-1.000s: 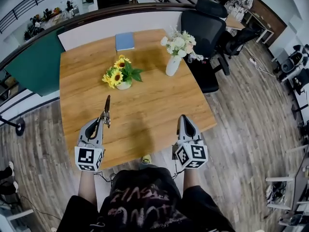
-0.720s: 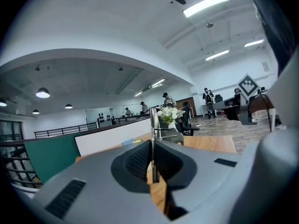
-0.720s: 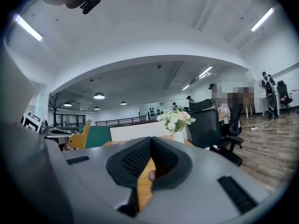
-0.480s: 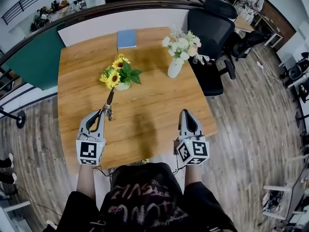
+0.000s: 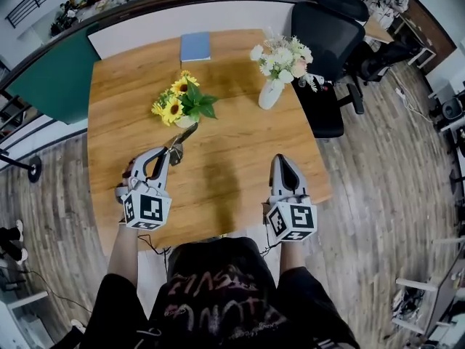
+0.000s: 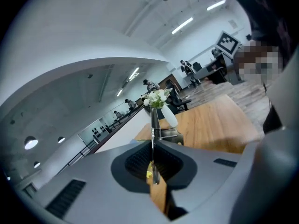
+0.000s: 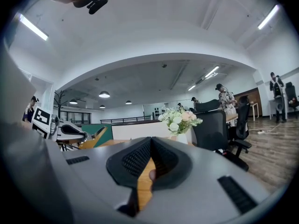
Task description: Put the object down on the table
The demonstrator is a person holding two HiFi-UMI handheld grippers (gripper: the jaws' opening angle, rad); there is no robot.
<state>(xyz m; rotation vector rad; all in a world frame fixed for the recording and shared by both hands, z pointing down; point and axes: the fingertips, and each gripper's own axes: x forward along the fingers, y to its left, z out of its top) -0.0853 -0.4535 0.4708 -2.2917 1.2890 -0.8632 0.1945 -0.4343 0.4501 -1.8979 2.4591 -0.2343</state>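
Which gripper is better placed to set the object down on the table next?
Left. The left gripper is shut on the metal tool, over the table; the right gripper is shut with nothing between its jaws.

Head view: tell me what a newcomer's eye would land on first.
The sunflowers near the middle of the wooden table and the white vase of pale flowers toward its far right stand out first. Then the left gripper, near left, shut on a thin metal tool that points toward the sunflowers; the right gripper, near right, is shut and empty.
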